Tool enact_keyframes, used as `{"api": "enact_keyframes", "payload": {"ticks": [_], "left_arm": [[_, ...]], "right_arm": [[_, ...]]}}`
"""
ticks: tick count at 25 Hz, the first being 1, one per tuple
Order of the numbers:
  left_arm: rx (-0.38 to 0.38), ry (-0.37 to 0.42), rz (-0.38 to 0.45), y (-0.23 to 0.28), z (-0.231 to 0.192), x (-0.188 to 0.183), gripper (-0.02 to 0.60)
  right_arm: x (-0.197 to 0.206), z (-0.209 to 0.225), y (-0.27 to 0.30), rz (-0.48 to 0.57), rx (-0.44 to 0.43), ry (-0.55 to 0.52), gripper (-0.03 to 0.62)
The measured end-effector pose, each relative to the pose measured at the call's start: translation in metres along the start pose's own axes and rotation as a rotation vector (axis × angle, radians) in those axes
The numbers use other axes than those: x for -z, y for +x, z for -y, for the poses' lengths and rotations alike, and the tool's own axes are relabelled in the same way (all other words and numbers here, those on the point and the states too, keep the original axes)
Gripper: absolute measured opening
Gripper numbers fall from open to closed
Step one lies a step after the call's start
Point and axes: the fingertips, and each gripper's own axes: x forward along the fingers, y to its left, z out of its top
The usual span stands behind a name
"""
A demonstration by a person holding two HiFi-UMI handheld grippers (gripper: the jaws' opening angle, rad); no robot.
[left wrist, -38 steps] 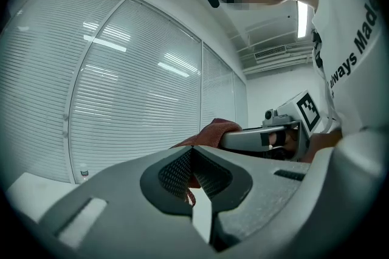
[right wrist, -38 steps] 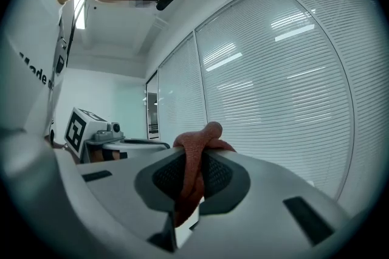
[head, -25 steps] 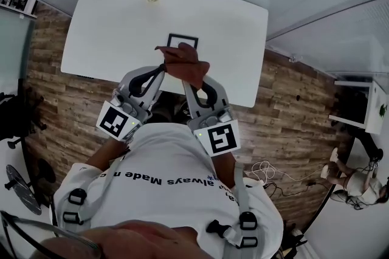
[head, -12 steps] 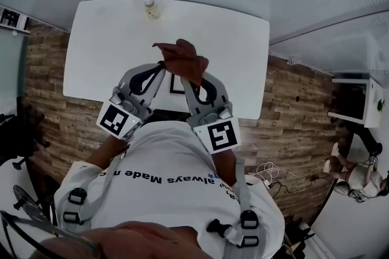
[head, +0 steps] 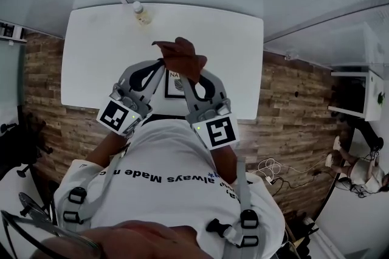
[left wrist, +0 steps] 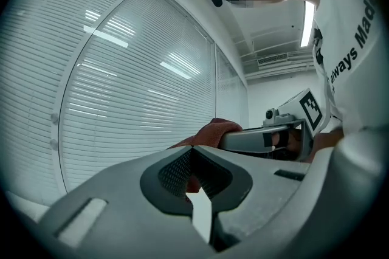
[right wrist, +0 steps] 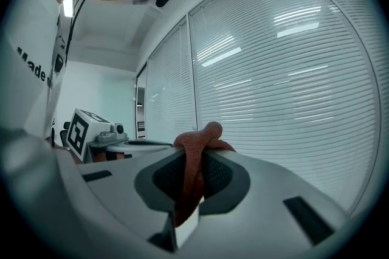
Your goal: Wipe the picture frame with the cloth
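The left tool [head: 161, 65] and the right tool [head: 184, 76] are held close together above the white counter [head: 97, 57], their tips nearly meeting, and the 2 share 1 reddish-brown cloth [head: 180, 56]. In the left gripper view the left tool's jaws are closed on a fold of the cloth: a sliver of it shows between the ribbed pads [left wrist: 173, 171], and the rest bunches up just beyond the tips. In the right gripper view the right tool's jaws are likewise clamped on the cloth. A twisted strand runs down between its pads and rises into a rounded knob over the tips. Each tool shows in the other's view, just beside it. The cloth is held up off the counter, heaped on top of both tips

The picture frame [head: 174, 84] lies flat on the counter beneath the tools, in the gap between their 2 bodies. It is dark-rimmed, and its far part is hidden by the cloth and the tips. Beyond the tips, at the counter's far edge and toward the left tool's side, stands a small bottle [head: 141, 12], well apart from the frame. White window blinds [right wrist: 292, 69] fill the background ahead of both tools. Behind the tools is the person's white shirt [head: 170, 172], and a wood-plank floor [head: 42, 87] shows on either side of the counter
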Motion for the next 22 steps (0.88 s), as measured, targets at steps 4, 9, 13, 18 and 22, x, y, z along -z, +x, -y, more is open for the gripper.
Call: {"api": "enact_keyframes", "payload": {"ticks": [4,9,13,18,22], "left_arm": [[-0.008,0.007,-0.011,0.013,0.002,0.005,0.002],[-0.017,0.016,-0.044,0.02,-0.002,0.021,0.002],[-0.029,0.007,-0.114,0.015,-0.016,0.059,0.002],[-0.03,0.004,-0.209,0.008,-0.038,0.115,0.002],[-0.005,0.003,-0.259,0.013,-0.051,0.166,0.002]], "right_arm": [[0.004,0.015,-0.004,-0.022,-0.015,0.003,0.015],[0.022,0.024,-0.001,-0.069,-0.03,-0.016,0.015],[0.06,0.027,0.008,-0.161,-0.038,-0.038,0.015],[0.121,0.029,0.034,-0.253,-0.061,-0.139,0.015],[0.186,0.03,0.054,-0.362,-0.1,-0.197,0.015]]}}
